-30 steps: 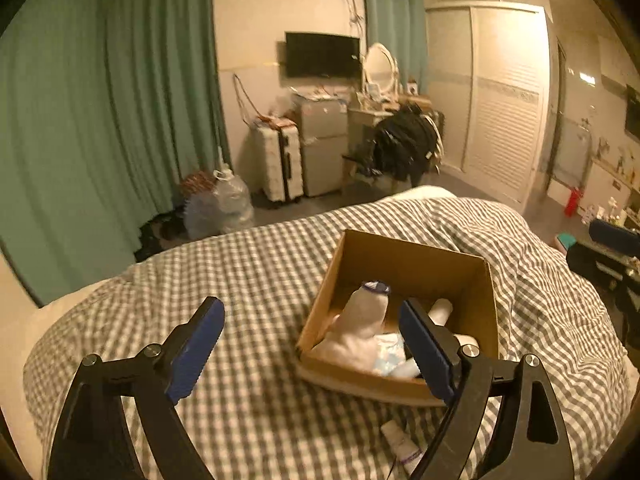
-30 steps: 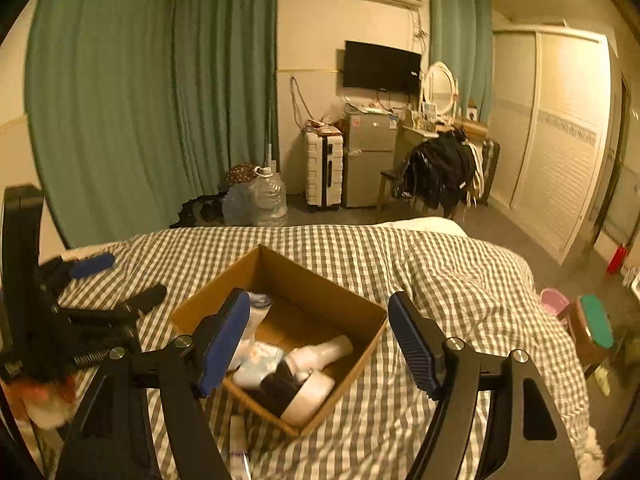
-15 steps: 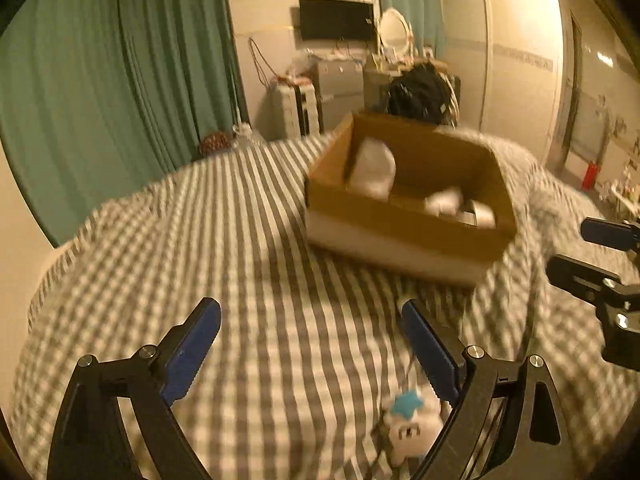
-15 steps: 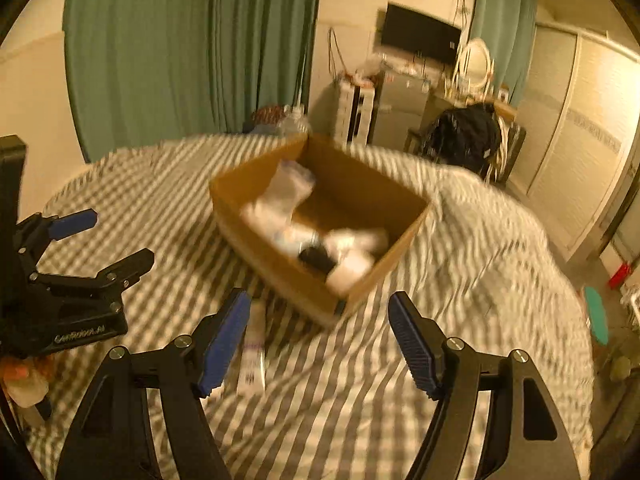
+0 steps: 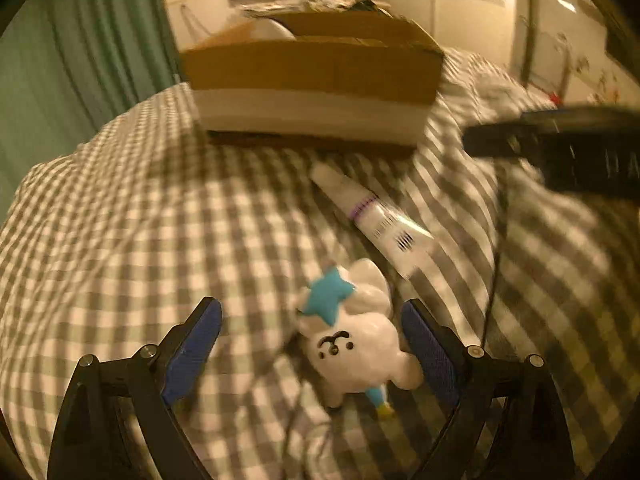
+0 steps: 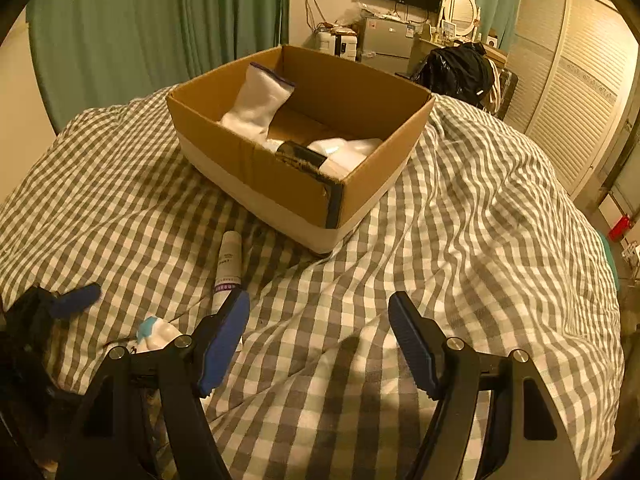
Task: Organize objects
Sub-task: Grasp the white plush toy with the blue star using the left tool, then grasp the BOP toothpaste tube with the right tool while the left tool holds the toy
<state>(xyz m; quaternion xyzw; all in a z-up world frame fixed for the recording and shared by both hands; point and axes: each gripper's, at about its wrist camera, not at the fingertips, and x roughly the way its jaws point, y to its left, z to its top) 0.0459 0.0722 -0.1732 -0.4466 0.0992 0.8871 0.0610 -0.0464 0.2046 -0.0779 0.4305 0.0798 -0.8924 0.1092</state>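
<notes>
The left hand-held gripper [image 5: 312, 344] is hanging wide open over the bed [image 5: 120, 240], and it is holding nothing. A small white toy bunny with a blue star [image 5: 352, 340] is lying on the checked blanket between its two blue fingers [image 5: 192, 348], closer to the right one. The bunny is looking soft and light, so it should squash a little and not break. The round white body is looking like the best place to pinch it, not the thin star. Just past the bunny, a white tube with a purple ring [image 5: 376, 216] is lying on the blanket, and it is close enough to get bumped. Farther away, the cardboard box [image 6: 304, 148] is sitting on the bed with a white sock [image 6: 256, 104] and other things inside. The right hand-held gripper [image 6: 320, 340] is also wide open and empty, waiting over bare blanket to the right of the tube.
</notes>
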